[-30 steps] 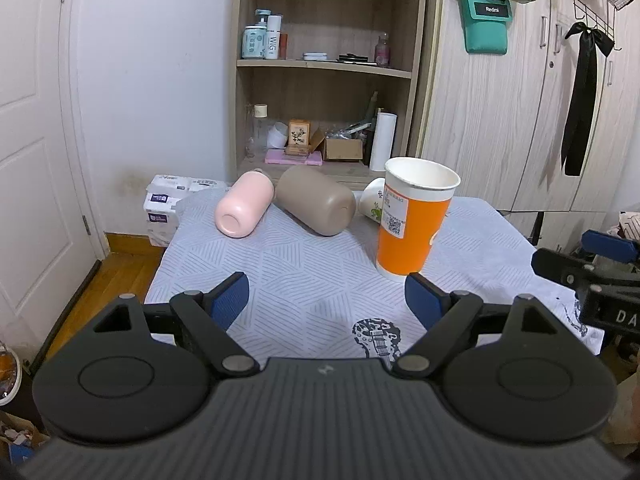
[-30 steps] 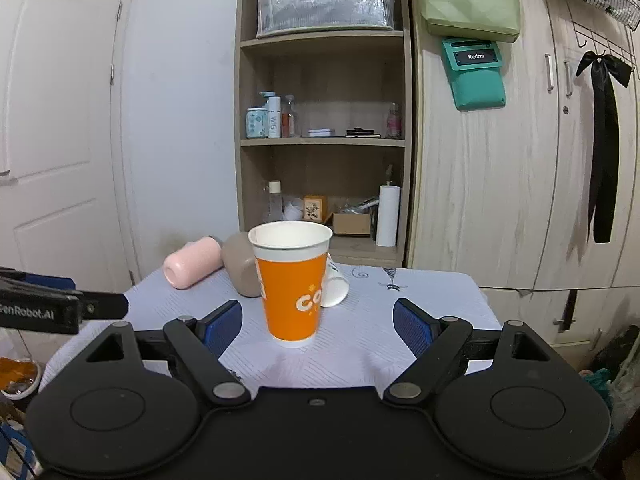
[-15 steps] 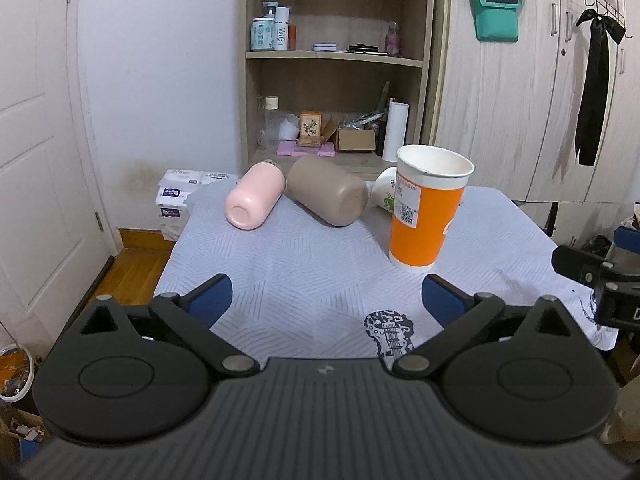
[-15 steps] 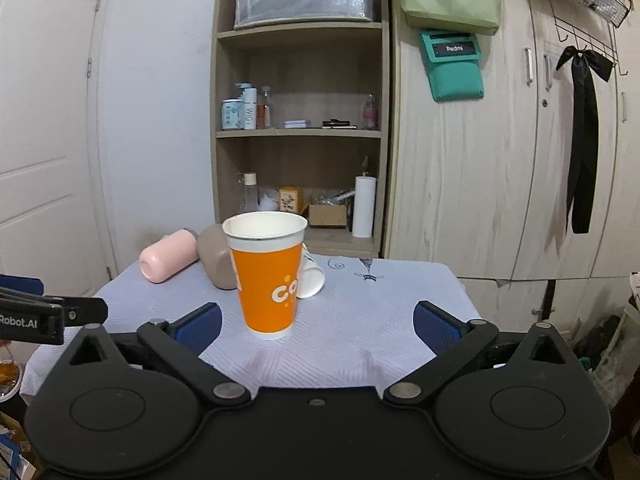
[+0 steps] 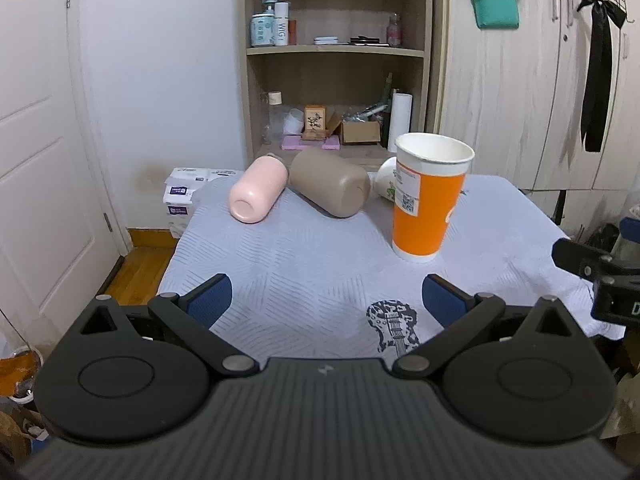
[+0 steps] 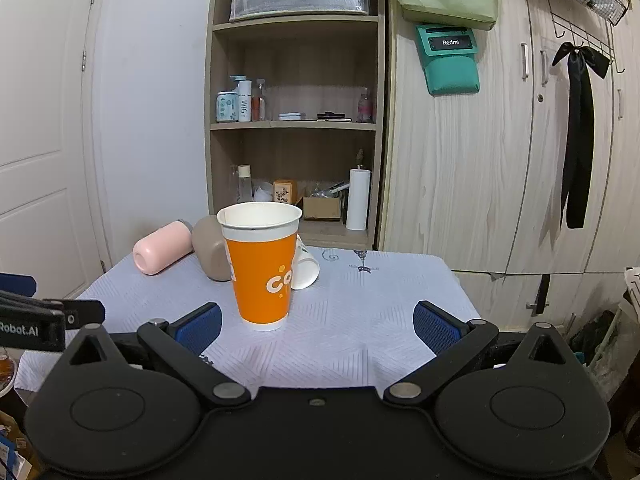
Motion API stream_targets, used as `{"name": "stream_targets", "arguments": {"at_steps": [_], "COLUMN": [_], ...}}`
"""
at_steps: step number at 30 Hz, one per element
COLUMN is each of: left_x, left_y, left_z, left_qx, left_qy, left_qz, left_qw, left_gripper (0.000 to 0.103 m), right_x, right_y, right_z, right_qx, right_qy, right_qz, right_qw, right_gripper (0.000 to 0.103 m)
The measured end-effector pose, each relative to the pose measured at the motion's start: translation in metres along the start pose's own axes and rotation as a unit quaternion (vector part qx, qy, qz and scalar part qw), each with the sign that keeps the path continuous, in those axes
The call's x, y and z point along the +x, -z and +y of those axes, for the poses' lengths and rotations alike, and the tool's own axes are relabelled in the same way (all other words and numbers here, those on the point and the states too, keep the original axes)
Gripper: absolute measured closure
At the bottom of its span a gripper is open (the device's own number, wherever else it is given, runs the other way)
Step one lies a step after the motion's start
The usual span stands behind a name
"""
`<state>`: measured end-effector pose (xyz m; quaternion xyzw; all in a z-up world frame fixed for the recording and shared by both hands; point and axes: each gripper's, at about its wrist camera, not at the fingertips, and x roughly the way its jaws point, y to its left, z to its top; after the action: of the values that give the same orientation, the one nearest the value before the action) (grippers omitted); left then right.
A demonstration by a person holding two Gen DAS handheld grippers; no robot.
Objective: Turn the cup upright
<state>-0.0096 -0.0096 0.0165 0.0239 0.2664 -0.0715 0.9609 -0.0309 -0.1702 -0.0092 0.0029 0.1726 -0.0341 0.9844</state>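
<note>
step: orange cup (image 6: 262, 268) upright on counter (image 6: 360, 320), apparently done | left tongs (image 5: 326, 294), right tongs (image 6: 316, 326): both spread, empty, short of cup | next: withdraw clear

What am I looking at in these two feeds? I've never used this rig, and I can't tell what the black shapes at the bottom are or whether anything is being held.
Each feed comes from a fisheye camera mounted on a hand-held two-finger gripper, looking forward along its fingers. The black shapes are the gripper bodies; the blue pads are the fingertips.

The left wrist view shows the left gripper, jaws wide apart, holding nothing. The right wrist view shows the right gripper, also open and holding nothing.

On the table, covered in a pale patterned cloth, an orange paper cup stands upright, mouth up. Behind it three things lie on their sides: a pink cup, a taupe cup and a small white paper cup, partly hidden by the orange one.

Neither gripper touches anything.
</note>
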Motion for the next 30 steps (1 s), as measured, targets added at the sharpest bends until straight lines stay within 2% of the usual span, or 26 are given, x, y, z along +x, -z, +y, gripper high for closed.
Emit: {"name": "stream_targets", "arguments": {"at_steps": [13,27,30], "left_x": [0.0003,0.0,-0.0027], "left_y": [0.0035,0.0022,0.0034], "left_z": [-0.0039,0.0018,0.0035], "left_qx": [0.0,-0.019,-0.023], "left_qy": [-0.015,-0.002,-0.01], "left_qz": [0.0,0.007,0.001], "left_qw": [0.9999,0.9998,0.9997], "left_gripper": [0.0,0.0,0.0], "right_x": [0.0038,0.0006,0.0002], "right_y": [0.0025,0.0024,0.0025], "right_z": [0.0003,0.0006,0.0004], "right_qx": [0.009,0.004,0.004], "right_qy": [0.006,0.014,0.014], "right_qz": [0.012,0.011,0.011], "right_qw": [1.0,1.0,1.0], "right_gripper": [0.0,0.0,0.0]}}
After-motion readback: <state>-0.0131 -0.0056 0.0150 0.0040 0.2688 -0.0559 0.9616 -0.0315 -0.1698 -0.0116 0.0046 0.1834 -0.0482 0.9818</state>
